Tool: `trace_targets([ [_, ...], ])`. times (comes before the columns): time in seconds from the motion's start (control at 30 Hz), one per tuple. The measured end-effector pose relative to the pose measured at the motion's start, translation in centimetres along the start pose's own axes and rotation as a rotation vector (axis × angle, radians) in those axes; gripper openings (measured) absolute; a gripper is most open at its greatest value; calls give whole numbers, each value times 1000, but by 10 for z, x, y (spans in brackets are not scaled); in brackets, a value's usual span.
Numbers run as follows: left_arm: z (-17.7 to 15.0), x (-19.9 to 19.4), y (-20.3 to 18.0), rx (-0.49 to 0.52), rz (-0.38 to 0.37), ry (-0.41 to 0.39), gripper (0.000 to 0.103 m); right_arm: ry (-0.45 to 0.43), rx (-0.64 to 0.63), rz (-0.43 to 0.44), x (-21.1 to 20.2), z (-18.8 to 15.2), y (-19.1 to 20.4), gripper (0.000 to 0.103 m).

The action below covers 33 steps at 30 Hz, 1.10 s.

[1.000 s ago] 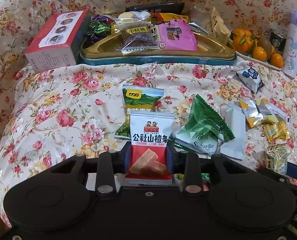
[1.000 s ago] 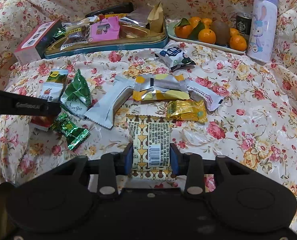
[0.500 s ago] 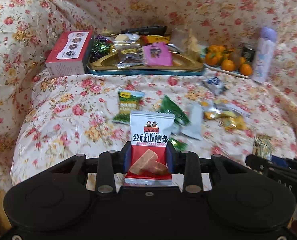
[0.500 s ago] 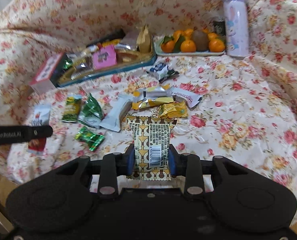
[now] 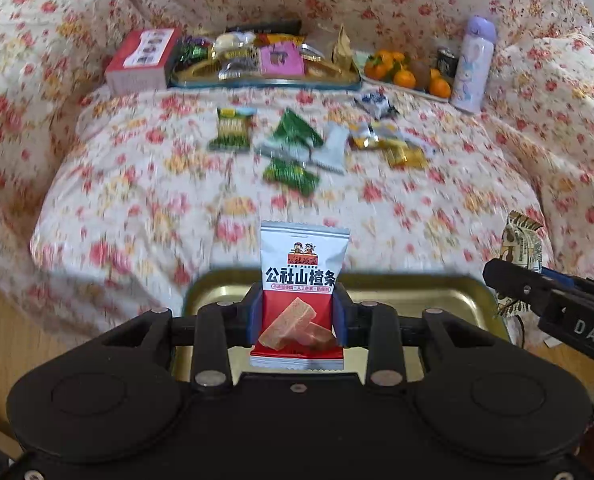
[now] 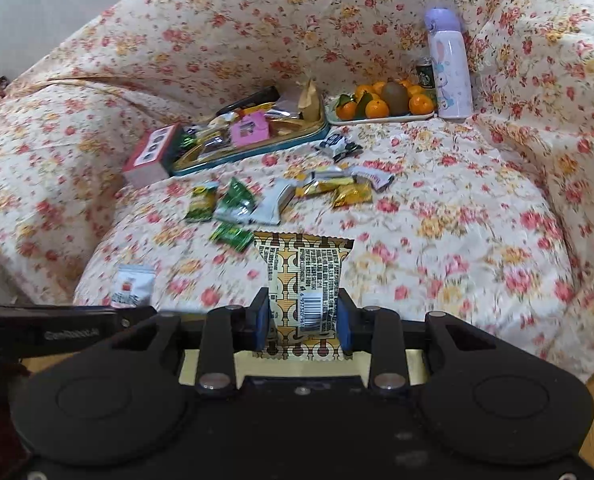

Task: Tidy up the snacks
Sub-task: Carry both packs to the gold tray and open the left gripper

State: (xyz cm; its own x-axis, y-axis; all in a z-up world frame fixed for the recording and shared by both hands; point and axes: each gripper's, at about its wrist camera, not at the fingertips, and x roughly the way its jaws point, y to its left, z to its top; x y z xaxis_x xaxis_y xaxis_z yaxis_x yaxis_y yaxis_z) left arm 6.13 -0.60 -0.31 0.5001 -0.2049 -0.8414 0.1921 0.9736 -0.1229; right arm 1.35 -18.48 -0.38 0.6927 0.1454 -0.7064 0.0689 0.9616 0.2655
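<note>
My left gripper [image 5: 298,312] is shut on a white and red hawthorn snack packet [image 5: 301,280], held over an empty gold tray [image 5: 437,296] at the sofa's front edge. My right gripper [image 6: 301,320] is shut on a yellow patterned snack packet [image 6: 303,276], also above that tray [image 6: 415,364]. The right gripper shows at the right edge of the left wrist view [image 5: 537,292]. Several loose snack packets [image 5: 297,148] lie in a row on the floral sofa seat. A teal-rimmed gold tray [image 5: 265,80] full of snacks sits at the back.
A red box [image 5: 141,60] stands left of the full tray. A plate of oranges [image 5: 401,76], a dark can [image 5: 445,62] and a lilac bottle [image 5: 473,64] stand at the back right. Wooden floor shows below the sofa's front edge.
Both grippers have pulled back from the sofa seat with their packets. The sofa now looks farther away and a gold tray has come into view beneath them.
</note>
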Motion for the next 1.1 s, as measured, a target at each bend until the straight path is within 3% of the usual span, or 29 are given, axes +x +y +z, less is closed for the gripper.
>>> trace_targets([
  [0.23, -30, -11, -3, -26, 9, 41, 43, 3, -53, 0, -32, -25, 10, 34],
  [0.53, -50, 4, -7, -50, -5, 122, 43, 86, -33, -1, -25, -41, 0, 35],
  [1.1, -56, -3, -10, -37, -9, 96, 47, 137, -36, 4, -16, -49, 2, 35],
])
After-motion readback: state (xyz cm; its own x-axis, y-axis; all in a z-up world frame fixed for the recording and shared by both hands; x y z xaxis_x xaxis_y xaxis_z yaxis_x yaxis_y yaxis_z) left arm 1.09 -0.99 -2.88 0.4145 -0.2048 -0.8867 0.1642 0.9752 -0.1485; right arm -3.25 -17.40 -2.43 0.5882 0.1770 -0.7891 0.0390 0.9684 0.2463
